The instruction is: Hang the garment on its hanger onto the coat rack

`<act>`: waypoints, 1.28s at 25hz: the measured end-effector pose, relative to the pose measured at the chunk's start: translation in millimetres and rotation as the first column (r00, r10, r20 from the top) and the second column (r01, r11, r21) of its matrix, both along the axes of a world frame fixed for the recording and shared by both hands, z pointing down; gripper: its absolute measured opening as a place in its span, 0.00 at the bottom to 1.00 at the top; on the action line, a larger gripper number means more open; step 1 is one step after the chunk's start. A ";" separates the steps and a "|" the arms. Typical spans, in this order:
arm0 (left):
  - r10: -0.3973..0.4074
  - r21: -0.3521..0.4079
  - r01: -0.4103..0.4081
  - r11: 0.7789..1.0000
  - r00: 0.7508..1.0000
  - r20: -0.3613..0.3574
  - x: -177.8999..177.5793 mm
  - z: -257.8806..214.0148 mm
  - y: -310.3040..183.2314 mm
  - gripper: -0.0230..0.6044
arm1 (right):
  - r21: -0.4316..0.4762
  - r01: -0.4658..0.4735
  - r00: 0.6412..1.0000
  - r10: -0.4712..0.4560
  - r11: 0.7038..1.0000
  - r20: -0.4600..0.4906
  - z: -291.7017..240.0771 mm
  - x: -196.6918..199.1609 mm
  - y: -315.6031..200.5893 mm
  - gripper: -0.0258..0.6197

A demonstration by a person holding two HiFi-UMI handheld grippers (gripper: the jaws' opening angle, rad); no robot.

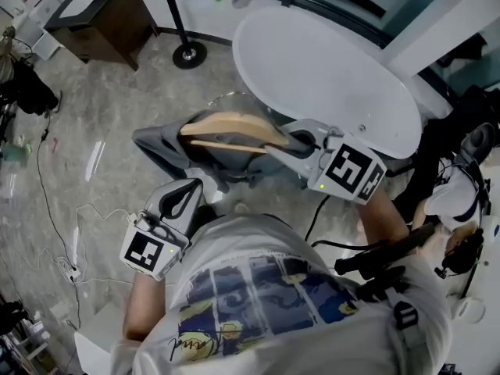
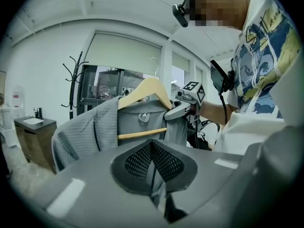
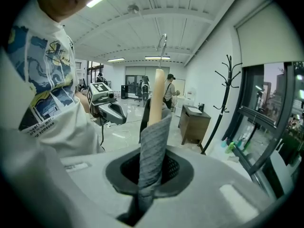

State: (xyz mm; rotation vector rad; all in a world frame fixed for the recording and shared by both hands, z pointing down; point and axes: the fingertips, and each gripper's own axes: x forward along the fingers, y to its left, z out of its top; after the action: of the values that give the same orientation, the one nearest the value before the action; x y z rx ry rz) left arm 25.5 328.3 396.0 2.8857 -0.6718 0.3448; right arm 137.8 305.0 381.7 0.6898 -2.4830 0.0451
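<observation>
The right gripper point(image 1: 292, 141), jaws clamped on the grey knitted garment point(image 1: 156, 144) at one end of its pale wooden hanger point(image 1: 226, 123), holds it mid-frame, hanger lying crosswise, with the black coat rack point(image 1: 188, 53) beyond at top left.

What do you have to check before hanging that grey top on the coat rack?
1. Grip: right hand-held gripper shut on the grey top over the hanger's end: ok.
2. Top draped on the wooden hanger: ok.
3. The hook sticks up, free: ok.
4. The coat rack has bare upper pegs: ok.
5. Hook at the rack: not ok, the rack stands apart across the floor.
6. The left hand-held gripper is off the top, jaws together: ok.
</observation>
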 end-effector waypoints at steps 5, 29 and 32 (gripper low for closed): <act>-0.016 -0.016 0.016 1.000 1.000 -0.017 -1.0 2.7 1.3 0.04 | 0.002 0.007 1.000 -0.007 1.000 0.013 4.4 1.2 -3.7 0.05; 0.010 -0.024 -0.013 1.000 0.995 -0.099 -72.5 -2.2 -207.6 0.09 | 0.015 -0.038 0.998 0.039 0.999 -0.044 1.0 -60.6 -215.1 0.05; 0.028 -0.009 -0.029 1.000 0.995 -0.101 -100.8 -1.2 -249.9 0.09 | 0.024 -0.039 0.998 0.040 0.999 -0.050 -4.8 -80.5 -262.1 0.05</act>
State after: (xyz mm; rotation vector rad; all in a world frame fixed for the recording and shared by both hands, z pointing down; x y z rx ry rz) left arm -75.3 78.4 394.8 2.8829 -0.6106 0.2042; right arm 57.3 42.8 376.9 0.7411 -2.4249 0.0141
